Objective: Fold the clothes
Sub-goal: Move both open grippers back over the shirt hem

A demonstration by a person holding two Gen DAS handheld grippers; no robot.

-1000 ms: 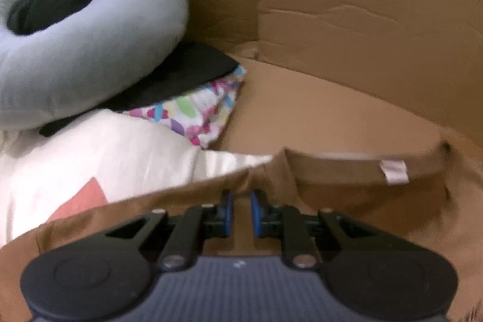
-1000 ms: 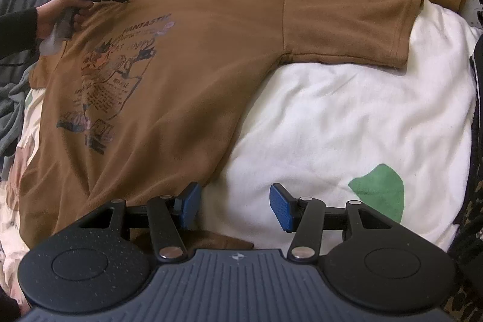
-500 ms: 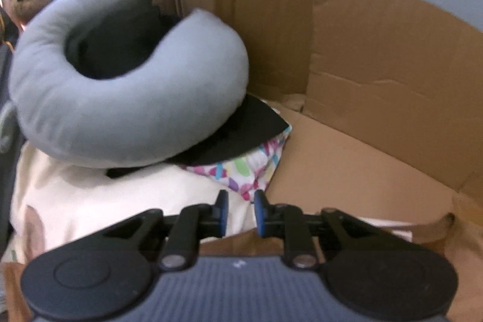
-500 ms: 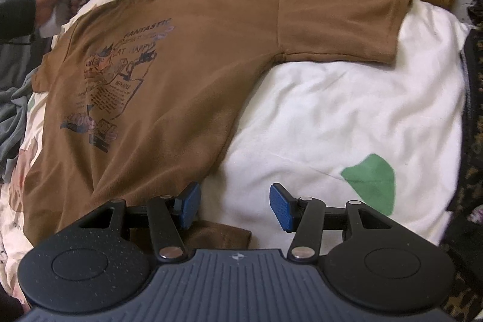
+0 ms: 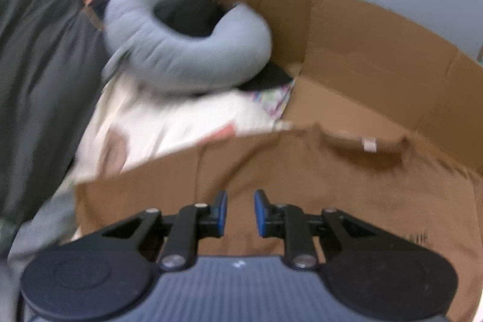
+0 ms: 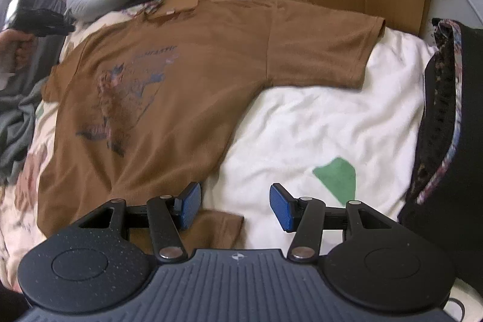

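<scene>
A brown T-shirt [image 6: 169, 86] with a dark print lies spread flat, front up, on a white blanket [image 6: 317, 122]. In the left wrist view its collar end with a white label [image 5: 369, 144] and one sleeve [image 5: 145, 189] show. My left gripper [image 5: 240, 213] hovers above the shoulder area, jaws slightly apart, holding nothing. It also shows in the right wrist view [image 6: 39, 24], held off the shirt's far left. My right gripper [image 6: 235, 205] is open and empty over the shirt's lower hem corner [image 6: 223, 224].
A grey neck pillow [image 5: 187, 50] lies beyond the collar, beside cardboard panels [image 5: 377, 50] along the far side. Dark grey bedding [image 5: 33, 80] lies at the left. A black patterned cushion [image 6: 446, 125] stands at the right. A green patch [image 6: 335, 175] marks the blanket.
My left gripper has let go of the shirt's collar area, opened a little and pulled back and up to the left. My right gripper stays open and has drawn back slightly.
</scene>
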